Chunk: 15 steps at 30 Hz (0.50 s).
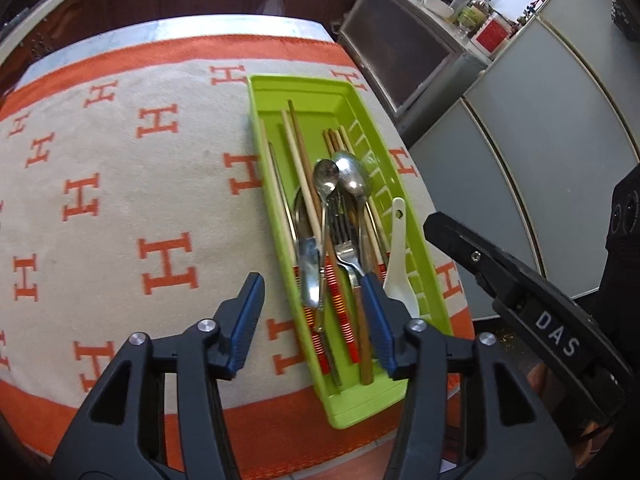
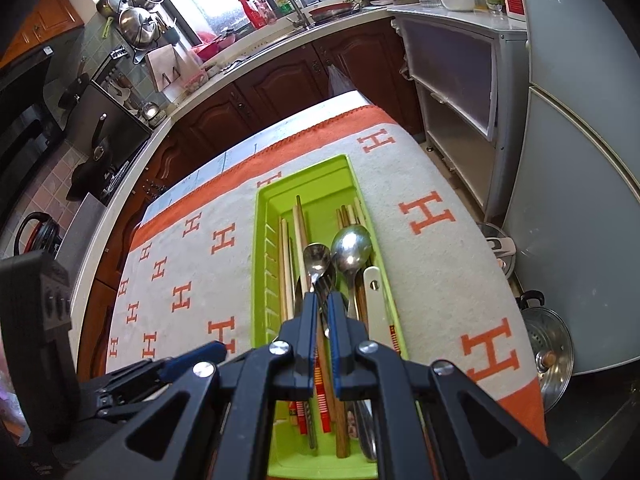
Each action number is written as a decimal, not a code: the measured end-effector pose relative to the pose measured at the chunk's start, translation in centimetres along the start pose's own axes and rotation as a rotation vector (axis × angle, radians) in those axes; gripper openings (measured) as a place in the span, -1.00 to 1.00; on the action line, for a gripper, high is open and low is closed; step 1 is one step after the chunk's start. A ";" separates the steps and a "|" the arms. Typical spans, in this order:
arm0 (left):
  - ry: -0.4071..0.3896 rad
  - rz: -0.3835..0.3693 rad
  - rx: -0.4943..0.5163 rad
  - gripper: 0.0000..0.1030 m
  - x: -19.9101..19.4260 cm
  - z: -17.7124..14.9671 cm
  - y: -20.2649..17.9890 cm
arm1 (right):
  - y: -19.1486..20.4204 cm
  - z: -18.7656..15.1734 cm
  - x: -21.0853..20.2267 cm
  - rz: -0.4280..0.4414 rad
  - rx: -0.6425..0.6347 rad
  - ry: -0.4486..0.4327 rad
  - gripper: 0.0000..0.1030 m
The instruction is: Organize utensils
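Note:
A lime green tray lies on the orange-and-cream cloth and holds chopsticks, two steel spoons, a fork and a white ceramic spoon. My left gripper is open, hovering over the tray's near end. My right gripper is above the tray's utensils with its jaws nearly closed around the small spoon's handle; the actual contact is hard to see. The right gripper's body also shows in the left wrist view.
The cloth-covered table stretches left of the tray. Grey cabinets and a shelf unit stand right of the table. A steel pot sits on the floor. The kitchen counter with sink is beyond.

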<state>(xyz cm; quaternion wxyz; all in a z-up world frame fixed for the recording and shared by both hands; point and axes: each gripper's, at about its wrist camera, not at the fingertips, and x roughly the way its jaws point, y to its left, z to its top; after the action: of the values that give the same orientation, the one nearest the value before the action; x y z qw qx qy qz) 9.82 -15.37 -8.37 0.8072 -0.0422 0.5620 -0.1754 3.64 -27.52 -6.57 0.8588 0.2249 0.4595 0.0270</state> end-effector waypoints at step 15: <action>-0.169 0.175 0.035 0.36 -8.7 -3.7 3.6 | 4.5 -3.2 -0.9 0.009 -0.098 0.067 -0.87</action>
<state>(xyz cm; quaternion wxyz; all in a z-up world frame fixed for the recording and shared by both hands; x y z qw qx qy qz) 4.60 -8.65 -2.88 0.8645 0.0064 0.4904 -0.1100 1.29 -22.53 -5.54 0.8528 0.1837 0.4850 0.0606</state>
